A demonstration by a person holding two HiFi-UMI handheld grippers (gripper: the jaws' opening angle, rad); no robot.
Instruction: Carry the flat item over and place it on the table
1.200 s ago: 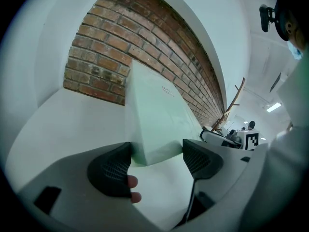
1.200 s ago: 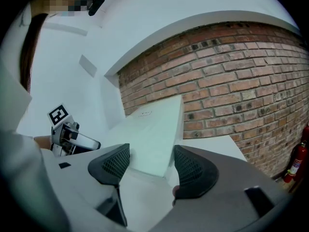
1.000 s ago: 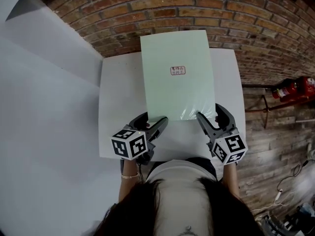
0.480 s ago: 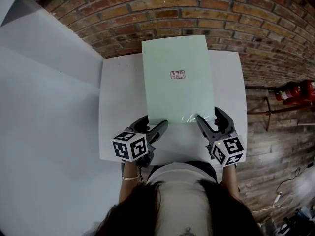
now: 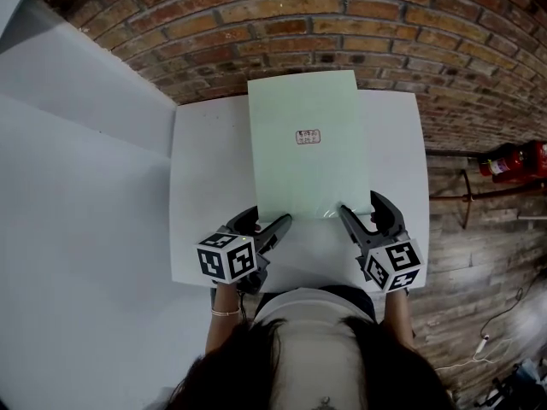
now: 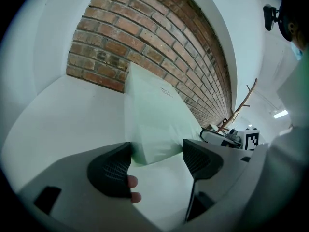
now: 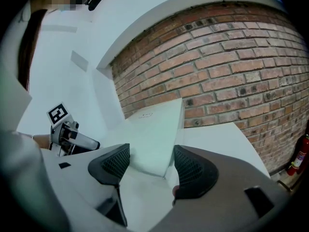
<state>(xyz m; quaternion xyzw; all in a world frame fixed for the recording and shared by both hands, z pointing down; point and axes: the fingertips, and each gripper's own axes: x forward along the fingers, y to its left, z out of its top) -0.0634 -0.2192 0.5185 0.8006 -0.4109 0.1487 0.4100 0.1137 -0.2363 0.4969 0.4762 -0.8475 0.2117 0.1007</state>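
**Inspector A:** Location of the flat item?

**Inspector B:** The pale green sheet (image 5: 305,143) is on the white table (image 5: 205,186), lengthwise and right of centre. Its far edge overlaps the brick wall (image 5: 385,24).

**Inspector A:** Left gripper (image 6: 157,146)?

**Inspector B:** Released. Its jaws stand wide apart, with the sheet's near left corner between them.

**Inspector A:** Right gripper (image 7: 151,150)?

**Inspector B:** Also released, jaws apart on either side of the near right corner. Both grippers are at the table's near end.

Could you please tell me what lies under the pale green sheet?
The white table shows around the pale green sheet on its left, right and near sides, so the sheet lies over it. Whatever sits beneath the sheet itself is covered and cannot be seen.
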